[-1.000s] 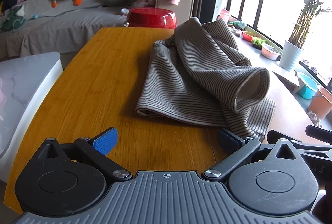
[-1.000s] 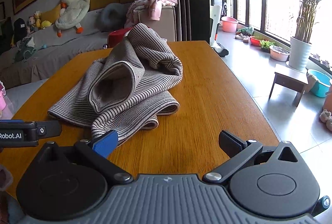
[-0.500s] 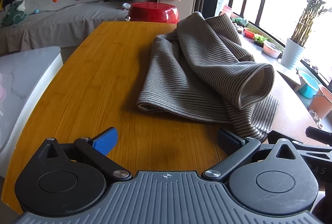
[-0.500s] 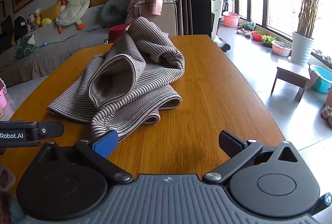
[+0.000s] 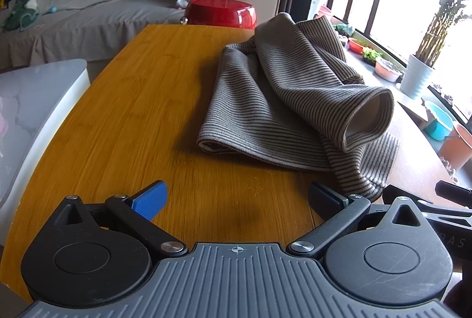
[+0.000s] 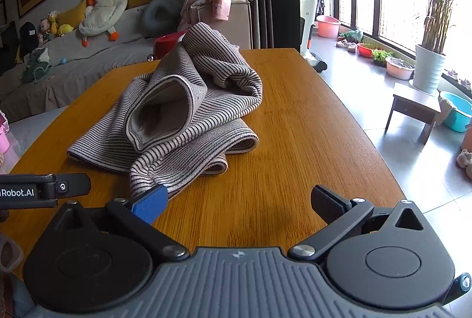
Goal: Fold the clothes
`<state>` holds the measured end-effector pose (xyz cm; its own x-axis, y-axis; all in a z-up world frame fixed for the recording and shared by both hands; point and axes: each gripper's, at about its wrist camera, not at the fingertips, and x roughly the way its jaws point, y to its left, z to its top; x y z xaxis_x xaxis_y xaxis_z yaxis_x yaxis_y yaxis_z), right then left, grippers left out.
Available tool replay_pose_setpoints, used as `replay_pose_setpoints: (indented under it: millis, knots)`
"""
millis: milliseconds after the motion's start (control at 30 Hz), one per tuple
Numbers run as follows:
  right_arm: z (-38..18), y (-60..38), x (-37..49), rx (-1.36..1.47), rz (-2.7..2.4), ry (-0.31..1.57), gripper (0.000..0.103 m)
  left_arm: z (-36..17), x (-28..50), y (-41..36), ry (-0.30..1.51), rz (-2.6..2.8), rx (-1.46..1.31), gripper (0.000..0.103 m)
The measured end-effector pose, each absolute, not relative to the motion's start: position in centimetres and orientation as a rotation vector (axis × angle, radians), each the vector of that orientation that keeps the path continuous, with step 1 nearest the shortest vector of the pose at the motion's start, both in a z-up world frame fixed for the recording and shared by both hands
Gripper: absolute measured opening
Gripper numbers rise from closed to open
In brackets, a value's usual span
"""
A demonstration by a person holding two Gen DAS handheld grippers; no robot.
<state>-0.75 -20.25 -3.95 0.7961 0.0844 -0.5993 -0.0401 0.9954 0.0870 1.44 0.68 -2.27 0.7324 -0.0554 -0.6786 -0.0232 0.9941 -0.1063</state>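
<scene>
A rumpled, finely striped knit garment (image 5: 283, 100) lies heaped on the smooth bamboo-grain worktop (image 5: 141, 123). The left tool (image 5: 236, 200) and right tool (image 6: 239, 200) hover wide apart, gripping nothing, near its closest hem.

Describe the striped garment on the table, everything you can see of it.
The striped garment is a ribbed knit, beige-grey with thin dark stripes, lying crumpled in a loose heap on the wooden table. A tube-like opening, a sleeve or hem, gapes toward the cameras, showing a plain pale inside. Flat layers lie beneath it, and a fold rises at the far end. Both grippers, left and right, are open; neither holds it.
</scene>
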Motion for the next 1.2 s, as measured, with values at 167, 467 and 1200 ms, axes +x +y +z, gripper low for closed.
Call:
replay_pose_setpoints:
  millis: [167,467,1200]
  knots:
    - [-4.10,-20.30,-0.69,0.075,0.069,0.651,0.103,-2.37,1.42,0.60,0.752,-0.018,-0.111,0.103]
    - [-4.17,-20.37,-0.62,0.080,0.069,0.656,0.103,-2.49,1.34,0.64,0.757,-0.019,-0.112,0.103]
    - [-4.56,-20.47,-0.51,0.089,0.073,0.673,0.103,-2.70,1.31,0.68,0.767,-0.020,-0.114,0.103]
